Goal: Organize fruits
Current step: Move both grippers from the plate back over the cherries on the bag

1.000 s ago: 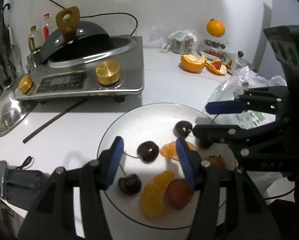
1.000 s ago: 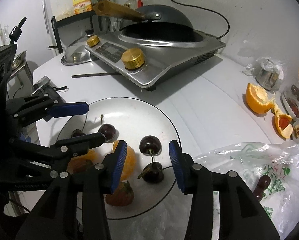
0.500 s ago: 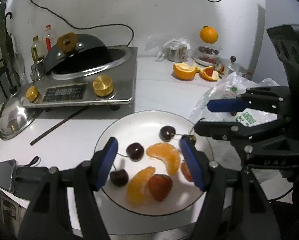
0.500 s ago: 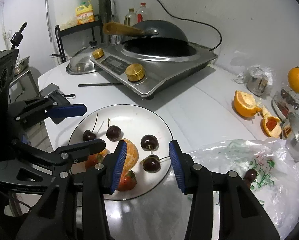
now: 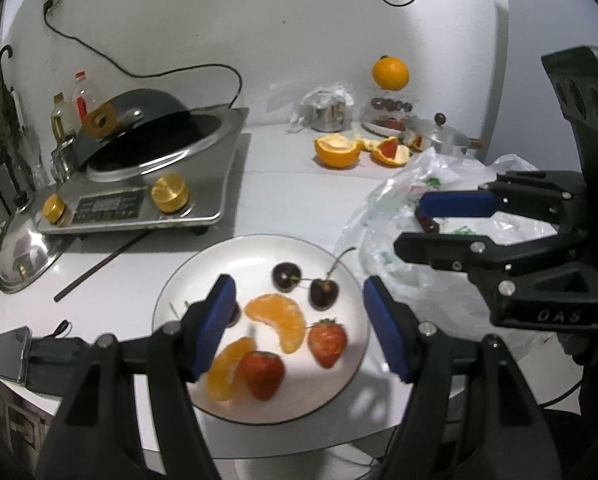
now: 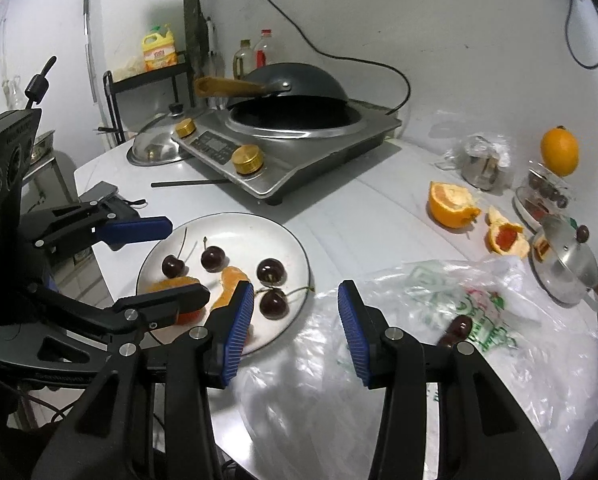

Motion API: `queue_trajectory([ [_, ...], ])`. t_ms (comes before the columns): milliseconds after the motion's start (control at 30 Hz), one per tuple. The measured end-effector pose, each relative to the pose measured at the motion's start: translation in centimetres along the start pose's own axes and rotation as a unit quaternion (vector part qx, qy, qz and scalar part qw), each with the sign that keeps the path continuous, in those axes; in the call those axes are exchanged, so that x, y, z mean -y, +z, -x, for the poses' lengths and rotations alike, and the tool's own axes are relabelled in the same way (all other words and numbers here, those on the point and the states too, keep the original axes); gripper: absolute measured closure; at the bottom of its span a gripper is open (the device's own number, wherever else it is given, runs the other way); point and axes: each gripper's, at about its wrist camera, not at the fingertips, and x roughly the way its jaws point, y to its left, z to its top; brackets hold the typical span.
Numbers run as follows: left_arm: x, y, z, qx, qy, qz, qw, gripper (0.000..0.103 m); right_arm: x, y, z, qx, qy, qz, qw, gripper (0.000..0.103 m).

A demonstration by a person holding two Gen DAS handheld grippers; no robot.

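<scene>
Low in the frame, the plate (image 5: 259,248) holds cherries (image 5: 286,277), orange segments (image 5: 277,320) and strawberries (image 5: 327,342) together, while left gripper (image 5: 299,330) and right gripper (image 6: 295,330) hover above, both apart and empty, likely finished.

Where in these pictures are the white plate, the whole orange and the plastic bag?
white plate (image 5: 235,256): left wrist view, bare upper part.
whole orange (image 6: 559,151): right wrist view, middle of its peel.
plastic bag (image 6: 531,344): right wrist view, crumpled clear film.
</scene>
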Motion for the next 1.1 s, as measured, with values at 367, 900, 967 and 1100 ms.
queue_trajectory([
  [367, 3.4, 1.0, -0.1, -0.002, -0.012, -0.003, 0.9999, 0.028, 2.8, -1.9, 2.3, 0.015, -0.006, -0.023, 1.0, 0.057],
  [900, 8.4, 2.2, -2.9, -0.026, -0.028, -0.026, 0.9989, 0.027, 9.2, -5.5, 3.7, 0.009, -0.029, -0.069, 0.997, 0.057],
  [967, 9.1, 2.4, -3.4, -0.03, -0.028, -0.031, 0.9987, 0.027, 10.0, -5.9, 3.7, 0.008, -0.031, -0.075, 0.997, 0.057],
  [1100, 10.4, 2.9, -4.5, -0.036, -0.033, -0.036, 0.9981, 0.027, 11.7, -6.7, 3.7, 0.006, -0.034, -0.086, 0.996, 0.057],
])
